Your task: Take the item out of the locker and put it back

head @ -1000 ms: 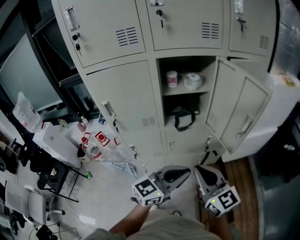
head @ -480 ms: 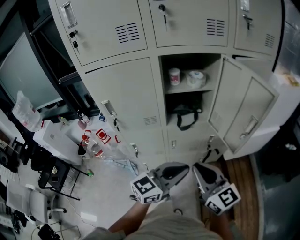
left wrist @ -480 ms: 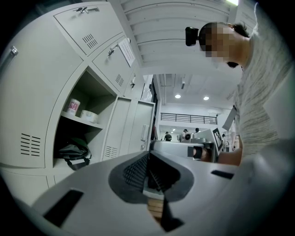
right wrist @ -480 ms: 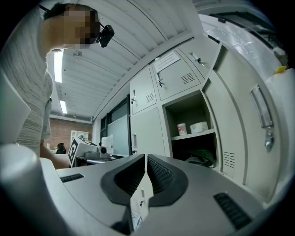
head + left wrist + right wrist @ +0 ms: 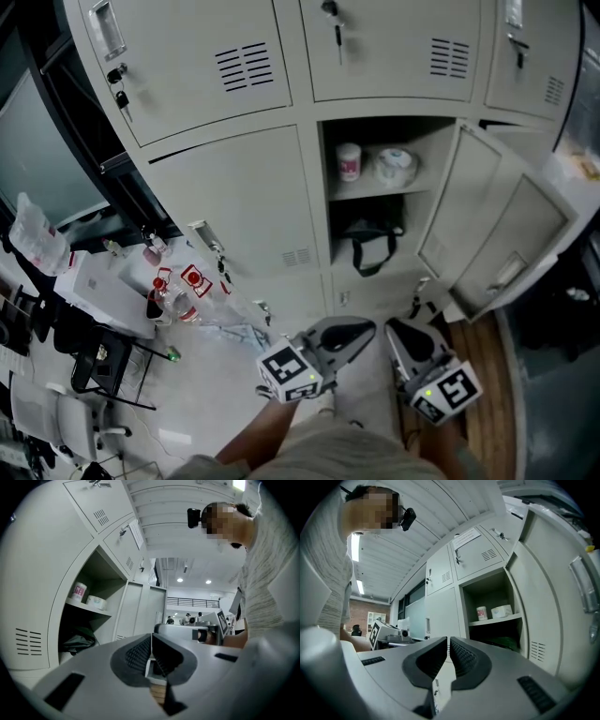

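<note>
An open locker (image 5: pixel 375 131) shows a shelf with a white tub with pink label (image 5: pixel 349 161) and a white roll (image 5: pixel 394 166); a dark bag (image 5: pixel 368 236) lies below the shelf. The same tub (image 5: pixel 482 613), roll (image 5: pixel 502 611) and bag (image 5: pixel 506 642) appear in the right gripper view, and tub (image 5: pixel 78 592), roll (image 5: pixel 96 603) and bag (image 5: pixel 79 641) in the left gripper view. My left gripper (image 5: pixel 361 330) and right gripper (image 5: pixel 401 333) hang low in front of the locker, both shut and empty, well short of the compartment.
The locker door (image 5: pixel 497 230) swings out to the right. Closed locker doors (image 5: pixel 234 197) fill the left. A cluttered white table (image 5: pixel 103 281) with bottles (image 5: pixel 173 295) stands at lower left, with chairs beside it. People stand far off in the left gripper view.
The head view has tilted and moved closer: the lockers appear larger and shifted slightly. Both grippers stay low and shut.
</note>
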Tool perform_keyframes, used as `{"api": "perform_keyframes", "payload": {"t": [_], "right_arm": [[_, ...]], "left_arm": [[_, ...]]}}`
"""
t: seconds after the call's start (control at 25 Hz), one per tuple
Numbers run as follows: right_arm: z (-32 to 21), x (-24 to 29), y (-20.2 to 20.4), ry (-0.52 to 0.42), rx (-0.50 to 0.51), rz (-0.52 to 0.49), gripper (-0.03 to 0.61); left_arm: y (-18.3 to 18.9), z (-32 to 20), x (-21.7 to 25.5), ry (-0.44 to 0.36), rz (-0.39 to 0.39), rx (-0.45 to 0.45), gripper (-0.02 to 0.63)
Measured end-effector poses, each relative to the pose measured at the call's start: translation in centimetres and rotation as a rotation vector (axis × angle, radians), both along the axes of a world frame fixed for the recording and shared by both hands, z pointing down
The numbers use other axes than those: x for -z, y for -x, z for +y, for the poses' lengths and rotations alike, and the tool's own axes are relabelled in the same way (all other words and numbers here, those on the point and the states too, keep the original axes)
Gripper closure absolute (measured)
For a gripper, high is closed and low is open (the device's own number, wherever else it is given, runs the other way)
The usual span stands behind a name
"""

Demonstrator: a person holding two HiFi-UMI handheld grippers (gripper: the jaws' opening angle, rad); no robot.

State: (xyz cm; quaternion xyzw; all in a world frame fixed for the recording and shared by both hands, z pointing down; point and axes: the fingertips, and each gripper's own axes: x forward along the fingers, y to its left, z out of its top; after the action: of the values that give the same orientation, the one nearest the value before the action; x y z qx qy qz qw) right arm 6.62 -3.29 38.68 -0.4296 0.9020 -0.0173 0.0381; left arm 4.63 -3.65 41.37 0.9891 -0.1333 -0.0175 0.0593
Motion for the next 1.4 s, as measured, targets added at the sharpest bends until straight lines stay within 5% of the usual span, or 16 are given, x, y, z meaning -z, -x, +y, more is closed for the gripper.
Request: {"api": "perform_keyframes", "payload": {"t": [0.4, 0.76, 1.16, 1.4], "right_arm": [[-4.6, 0.2, 1.7, 0.056, 0.015, 0.102, 0.577], [-9.0, 1.8, 2.0, 0.014, -0.056, 0.158, 0.575], [-10.8, 1.8, 1.4, 0.037, -0.052, 0.331, 0.575], [-12.7, 3.5, 0.6, -0.032, -0.022, 0.477, 0.574]], "left_arm": [[0.8, -5.8, 1.1, -0.028, 0.034, -0.003, 0.608], [1.3, -9.8, 3.1, -0.079, 0.041, -0.041, 0.607], [0.7, -11.4, 3.5, -0.123, 0.029, -0.068, 0.608], [-0.3, -12.4, 4.8, -0.152, 0.054, -0.02, 0.608]]}}
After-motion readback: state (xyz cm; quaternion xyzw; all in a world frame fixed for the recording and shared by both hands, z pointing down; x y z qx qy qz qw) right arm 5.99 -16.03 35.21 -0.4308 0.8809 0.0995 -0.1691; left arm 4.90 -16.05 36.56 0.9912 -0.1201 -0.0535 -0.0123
